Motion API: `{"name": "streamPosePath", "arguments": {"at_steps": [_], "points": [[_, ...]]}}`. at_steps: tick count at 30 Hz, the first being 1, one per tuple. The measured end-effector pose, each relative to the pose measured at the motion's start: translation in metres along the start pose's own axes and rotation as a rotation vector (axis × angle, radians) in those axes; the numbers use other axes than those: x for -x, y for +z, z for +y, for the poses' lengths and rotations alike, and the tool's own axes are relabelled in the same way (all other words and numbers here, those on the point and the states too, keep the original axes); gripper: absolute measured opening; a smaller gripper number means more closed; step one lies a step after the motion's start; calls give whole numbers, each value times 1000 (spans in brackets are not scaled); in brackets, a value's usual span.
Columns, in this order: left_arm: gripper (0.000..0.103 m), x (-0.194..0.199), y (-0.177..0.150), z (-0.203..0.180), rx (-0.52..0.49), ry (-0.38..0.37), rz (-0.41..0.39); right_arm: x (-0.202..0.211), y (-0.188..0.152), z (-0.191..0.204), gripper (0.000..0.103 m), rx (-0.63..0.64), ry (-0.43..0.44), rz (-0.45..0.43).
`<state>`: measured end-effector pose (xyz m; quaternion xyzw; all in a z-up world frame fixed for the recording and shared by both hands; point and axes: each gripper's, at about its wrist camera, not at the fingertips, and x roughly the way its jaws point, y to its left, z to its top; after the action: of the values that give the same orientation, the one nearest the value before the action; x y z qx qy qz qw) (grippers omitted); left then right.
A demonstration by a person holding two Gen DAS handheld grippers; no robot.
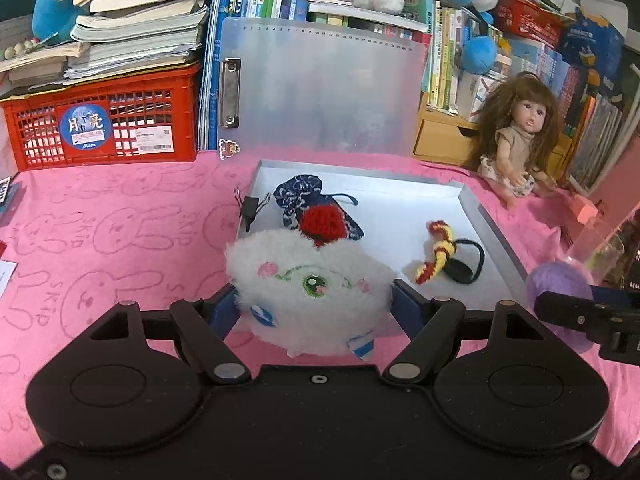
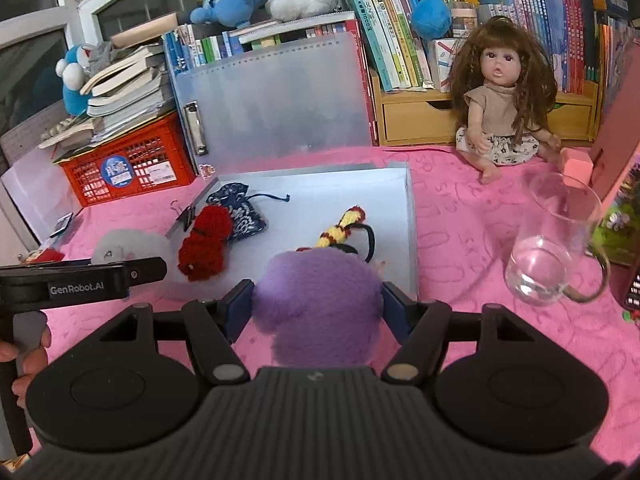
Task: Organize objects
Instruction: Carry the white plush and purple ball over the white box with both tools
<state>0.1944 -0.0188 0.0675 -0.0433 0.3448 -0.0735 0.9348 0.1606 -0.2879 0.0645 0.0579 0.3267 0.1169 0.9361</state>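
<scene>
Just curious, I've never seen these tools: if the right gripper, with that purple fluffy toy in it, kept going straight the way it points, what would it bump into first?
Probably the yellow-and-red knitted piece in the white tray, straight ahead of the purple plush held by the right gripper. Depth is hard to judge.

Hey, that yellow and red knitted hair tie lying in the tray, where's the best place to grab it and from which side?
Grip the knitted yellow-and-red strip across its narrow width, near its middle, coming from above. It lies flat on the tray floor with bare floor alongside, while its black elastic loop is thin and hugs the surface, likely slipping between the fingers.
</scene>
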Motion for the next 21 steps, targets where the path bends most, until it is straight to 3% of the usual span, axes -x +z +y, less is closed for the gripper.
{"name": "streamPosePath", "arguments": {"at_steps": [21], "points": [[76, -73, 12, -8, -16, 22, 91, -80, 20, -8, 70, -15, -59, 94]]}}
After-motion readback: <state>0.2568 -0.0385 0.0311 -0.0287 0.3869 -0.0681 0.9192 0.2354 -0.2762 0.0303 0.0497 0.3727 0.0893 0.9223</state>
